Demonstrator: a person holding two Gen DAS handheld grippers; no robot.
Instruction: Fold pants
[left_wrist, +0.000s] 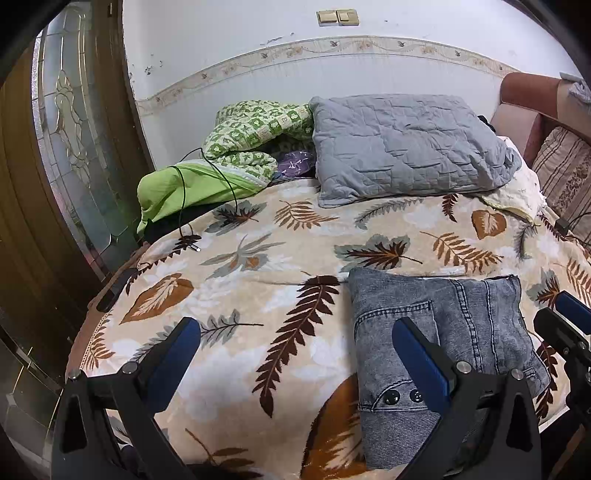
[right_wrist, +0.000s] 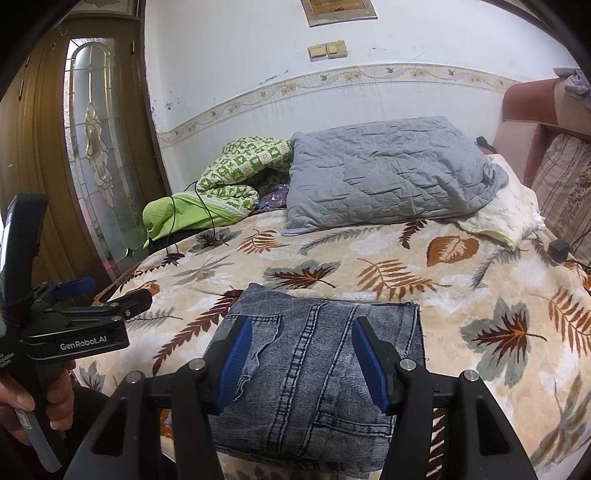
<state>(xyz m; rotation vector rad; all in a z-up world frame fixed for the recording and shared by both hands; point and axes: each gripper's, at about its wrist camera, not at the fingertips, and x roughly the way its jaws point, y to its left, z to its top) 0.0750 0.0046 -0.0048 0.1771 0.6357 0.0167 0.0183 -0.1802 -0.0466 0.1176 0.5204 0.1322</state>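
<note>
Pants (right_wrist: 314, 373) lie closest, folded into a thick square pile at the near edge of the bed (right_wrist: 480, 295). They are blue-grey jeans. Jeans cloth looks thick and a bit heavy, soft enough to bend but stiff at the seams and pocket. It should not slip much. A good spot to hold is an outer edge of the pile, pinching all the layers at once so they stay together.

Just above the pants hangs the right claw (right_wrist: 301, 360), half open and holding nothing. Left of the pants is the left claw (left_wrist: 295, 354), spread wide and empty over the leafy blanket (left_wrist: 258, 258).

Far behind the pants sit a grey pillow (left_wrist: 402, 144) and a green blanket (left_wrist: 251, 136) by the wall.
</note>
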